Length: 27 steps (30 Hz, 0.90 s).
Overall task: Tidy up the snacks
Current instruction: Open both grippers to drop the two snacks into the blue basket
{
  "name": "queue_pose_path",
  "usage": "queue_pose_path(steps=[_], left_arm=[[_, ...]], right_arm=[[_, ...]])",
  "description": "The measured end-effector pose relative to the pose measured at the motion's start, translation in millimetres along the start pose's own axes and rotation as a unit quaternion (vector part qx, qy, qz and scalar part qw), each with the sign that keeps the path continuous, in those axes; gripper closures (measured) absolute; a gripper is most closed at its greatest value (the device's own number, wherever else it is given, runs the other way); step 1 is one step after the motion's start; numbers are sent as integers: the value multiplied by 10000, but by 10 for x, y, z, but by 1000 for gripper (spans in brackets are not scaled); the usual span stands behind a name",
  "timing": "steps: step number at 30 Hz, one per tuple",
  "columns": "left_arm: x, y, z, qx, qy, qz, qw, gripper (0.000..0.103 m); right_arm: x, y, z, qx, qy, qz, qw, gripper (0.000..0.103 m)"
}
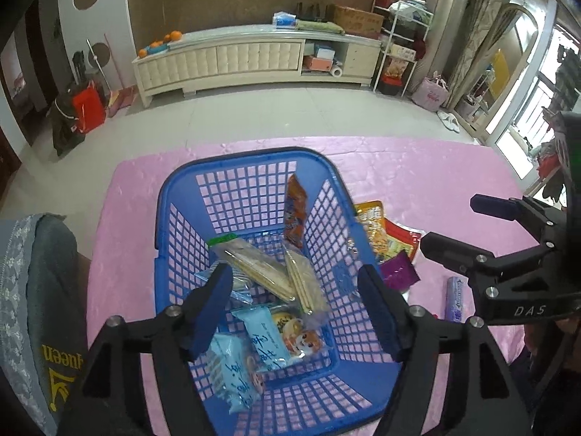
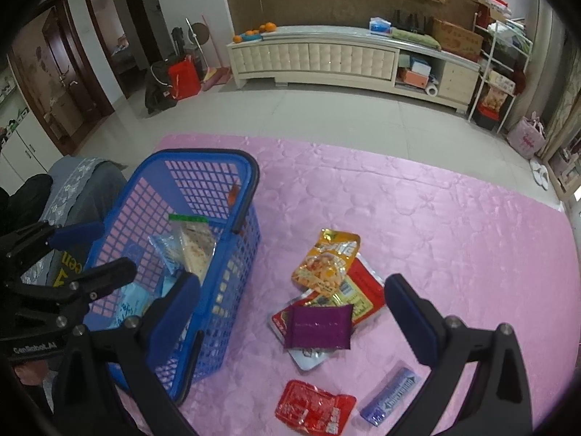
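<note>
Snacks are split between the blue basket point(image 1: 250, 160) (cracker packs point(image 1: 254, 269) and light-blue packets point(image 1: 261, 341) inside) and the pink cloth point(image 2: 435, 218), where a purple packet point(image 2: 319, 327) lies beside it, while left gripper point(image 1: 296, 309) and right gripper point(image 2: 294, 316) both hover with jaws spread, empty.

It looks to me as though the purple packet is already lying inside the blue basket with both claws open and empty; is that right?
Not quite: the purple packet lies on the pink cloth outside the blue basket, on top of the other packets, as the right wrist view shows. Both the left claw and right claw are indeed open and empty.
</note>
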<state>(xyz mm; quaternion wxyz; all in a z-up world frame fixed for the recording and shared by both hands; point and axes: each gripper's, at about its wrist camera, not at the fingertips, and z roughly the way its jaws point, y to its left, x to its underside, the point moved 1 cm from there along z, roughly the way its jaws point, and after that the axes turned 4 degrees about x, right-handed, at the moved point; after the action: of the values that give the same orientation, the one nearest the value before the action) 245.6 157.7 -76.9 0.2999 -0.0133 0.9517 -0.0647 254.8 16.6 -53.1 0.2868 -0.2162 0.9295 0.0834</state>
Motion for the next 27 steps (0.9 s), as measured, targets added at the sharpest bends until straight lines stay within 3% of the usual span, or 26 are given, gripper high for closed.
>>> queue_pose_path(steps=[12, 27], left_arm=[[99, -591, -300, 70, -225, 472, 9986, 30], [450, -1521, 42, 392, 129, 931, 9948, 30]], right_arm=[[227, -369, -507, 135, -185, 169, 9996, 1], [876, -1029, -691, 502, -11, 418, 9979, 1]])
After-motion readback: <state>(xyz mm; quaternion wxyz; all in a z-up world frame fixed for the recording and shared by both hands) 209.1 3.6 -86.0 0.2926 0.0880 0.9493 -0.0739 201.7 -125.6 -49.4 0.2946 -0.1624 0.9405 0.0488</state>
